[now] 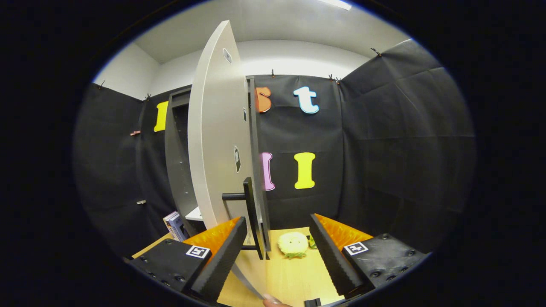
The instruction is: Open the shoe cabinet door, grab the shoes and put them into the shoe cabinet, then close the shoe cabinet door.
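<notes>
Gripper view
Surface: light wooden surface (294, 277), bare boards between and ahead of the fingers.
Room: booth of black cloth walls (396, 149) clipped along the top edge, white wall and ceiling above, one ceiling light strip (337, 3).
Cabinet: one tall dark-grey shoe cabinet (177, 162) standing at the back left of the surface, body open to view, one pale shelf board (195, 214) low inside.
Door: one light-grey flat cabinet door (217, 140), swung open, standing edge-on just ahead of the left finger; dark edge strip faces right.
Handle: one black bar handle (249, 213) on the door, upright, two short stand-offs, sitting between the fingers, nearer the left one. Contact with the left finger: cannot tell.
Shoes: one pale yellow fuzzy slipper (293, 244) on the surface, just right of the door, beyond the fingertips and between them. A second small green-edged item just beside it, too hidden to identify.
Box: one blue-and-white box (175, 225) leaning at the cabinet foot, left of the door.
Gripper: one gripper (277, 232), fingers spread wide, nothing clamped.
Person: one fingertip (273, 302) near the door's lower edge.
</notes>
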{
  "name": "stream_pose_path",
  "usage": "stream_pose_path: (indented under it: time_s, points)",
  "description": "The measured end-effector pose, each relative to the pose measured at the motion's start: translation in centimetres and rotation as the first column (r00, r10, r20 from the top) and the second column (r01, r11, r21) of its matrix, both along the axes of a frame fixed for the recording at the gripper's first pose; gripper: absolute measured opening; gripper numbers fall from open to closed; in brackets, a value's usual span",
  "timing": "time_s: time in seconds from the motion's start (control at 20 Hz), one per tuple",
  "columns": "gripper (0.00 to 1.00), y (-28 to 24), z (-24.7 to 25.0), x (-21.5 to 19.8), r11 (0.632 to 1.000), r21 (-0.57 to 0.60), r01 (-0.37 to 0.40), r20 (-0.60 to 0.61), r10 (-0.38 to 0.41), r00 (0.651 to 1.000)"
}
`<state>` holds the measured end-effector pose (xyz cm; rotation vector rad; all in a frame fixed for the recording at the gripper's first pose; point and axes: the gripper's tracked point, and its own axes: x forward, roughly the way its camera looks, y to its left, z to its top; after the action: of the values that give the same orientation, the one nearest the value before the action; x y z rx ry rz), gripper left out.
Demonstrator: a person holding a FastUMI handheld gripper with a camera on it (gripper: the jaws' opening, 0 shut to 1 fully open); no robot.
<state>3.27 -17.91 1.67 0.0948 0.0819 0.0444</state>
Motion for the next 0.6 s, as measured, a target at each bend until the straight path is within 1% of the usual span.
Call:
stream_pose_path:
  time_s: [0.2, 0.4, 0.6]
  points:
    - [0.98, 4.7, 0.1, 0.4, 0.998, -0.020, -0.057, 0.012, 0.057, 0.998]
    - [0.98, 9.5, -0.3, 1.4, 0.994, 0.007, -0.113, 0.003, 0.113, 0.994]
    - [0.98, 13.1, -1.2, 3.4, 0.992, 0.060, -0.113, -0.030, 0.114, 0.993]
